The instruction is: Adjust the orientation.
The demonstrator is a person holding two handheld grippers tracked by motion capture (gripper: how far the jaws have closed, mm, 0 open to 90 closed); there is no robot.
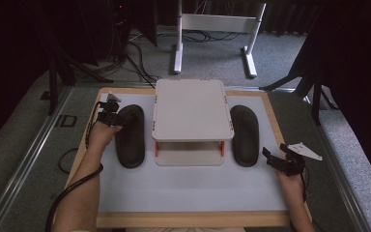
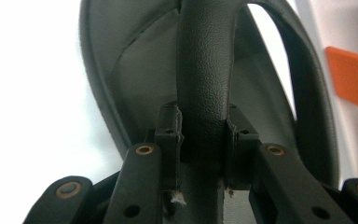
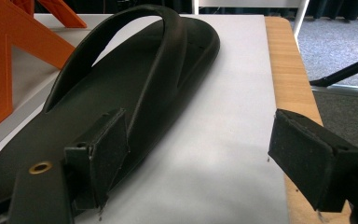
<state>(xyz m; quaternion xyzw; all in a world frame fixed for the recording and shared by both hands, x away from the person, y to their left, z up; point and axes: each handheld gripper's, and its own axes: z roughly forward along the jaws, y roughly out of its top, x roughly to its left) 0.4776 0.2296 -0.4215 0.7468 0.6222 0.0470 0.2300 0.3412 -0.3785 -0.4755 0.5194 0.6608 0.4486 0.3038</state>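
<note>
Two black sandals lie on the white mat, one on each side of a white two-tier rack (image 1: 192,108). My left gripper (image 1: 112,118) sits at the toe end of the left sandal (image 1: 129,136). In the left gripper view, the left gripper (image 2: 204,135) is shut on that sandal's strap (image 2: 205,70), with both pads pressing its sides. My right gripper (image 1: 275,151) hovers open just right of the right sandal (image 1: 245,135), near its heel. In the right gripper view the right gripper (image 3: 200,140) stands wide, with the sandal (image 3: 121,88) beside its left pad and bare mat between the pads.
The rack has orange posts (image 3: 9,60) between its tiers and stands in the middle of the mat (image 1: 193,188). A wooden rim (image 3: 289,70) borders the mat. Beyond it are grey carpet, cables and a white table frame (image 1: 212,29).
</note>
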